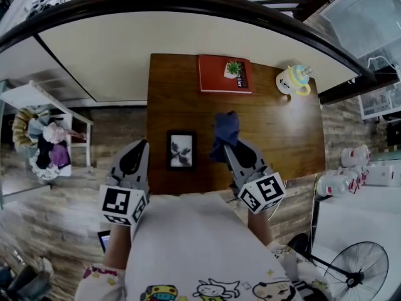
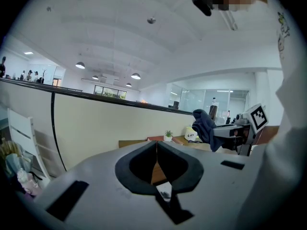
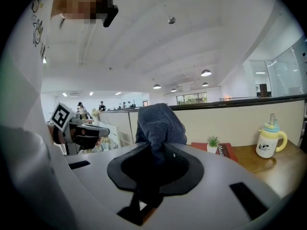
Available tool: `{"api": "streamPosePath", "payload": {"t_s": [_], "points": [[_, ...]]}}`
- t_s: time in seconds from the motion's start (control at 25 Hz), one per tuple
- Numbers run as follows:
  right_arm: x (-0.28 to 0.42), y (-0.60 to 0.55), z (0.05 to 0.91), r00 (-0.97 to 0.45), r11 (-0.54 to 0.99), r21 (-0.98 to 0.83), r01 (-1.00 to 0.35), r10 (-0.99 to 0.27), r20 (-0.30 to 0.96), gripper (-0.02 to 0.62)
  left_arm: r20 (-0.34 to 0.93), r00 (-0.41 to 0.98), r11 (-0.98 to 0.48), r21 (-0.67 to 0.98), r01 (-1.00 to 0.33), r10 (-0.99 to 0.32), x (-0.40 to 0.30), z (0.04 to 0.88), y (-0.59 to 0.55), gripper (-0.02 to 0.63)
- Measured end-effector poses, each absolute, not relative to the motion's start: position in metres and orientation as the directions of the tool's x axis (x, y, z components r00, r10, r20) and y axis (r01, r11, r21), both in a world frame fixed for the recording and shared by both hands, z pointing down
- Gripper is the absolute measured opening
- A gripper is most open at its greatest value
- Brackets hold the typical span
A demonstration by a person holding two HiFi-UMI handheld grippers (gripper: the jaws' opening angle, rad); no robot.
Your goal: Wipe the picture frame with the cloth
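Observation:
A small black picture frame [image 1: 181, 150] lies flat on the wooden table [image 1: 282, 130], near its front edge. My right gripper [image 1: 229, 147] hovers just right of the frame, shut on a dark blue cloth [image 1: 225, 129]. In the right gripper view the cloth [image 3: 159, 123] bunches up from between the jaws. My left gripper [image 1: 139, 145] is held up at the frame's left, off the table's left edge. Its jaws meet at the tips with nothing between them [image 2: 156, 143]. The left gripper view shows the cloth [image 2: 205, 126] hanging from the right gripper.
A red book [image 1: 216, 79] with a small potted plant [image 1: 234, 68] lies at the table's far edge, and a white and yellow cup [image 1: 293, 82] stands at the far right corner. A low partition wall runs behind. A fan [image 1: 357, 271] stands on the floor at the right.

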State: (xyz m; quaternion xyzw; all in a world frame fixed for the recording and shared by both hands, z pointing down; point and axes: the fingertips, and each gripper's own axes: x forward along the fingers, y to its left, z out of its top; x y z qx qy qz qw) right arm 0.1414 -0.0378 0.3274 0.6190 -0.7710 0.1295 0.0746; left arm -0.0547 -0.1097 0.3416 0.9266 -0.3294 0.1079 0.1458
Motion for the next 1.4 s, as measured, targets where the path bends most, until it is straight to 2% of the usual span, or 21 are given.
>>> {"api": "streamPosePath", "payload": {"t_s": [1.4], "points": [[0.143, -0.032, 0.340, -0.196, 0.174, -0.099, -0.980, -0.933, 0.303, 0.054, 0.316, 0.760, -0.751, 0.179, -0.635, -0.568, -0.062, 0.351, -0.111, 0.003]]}}
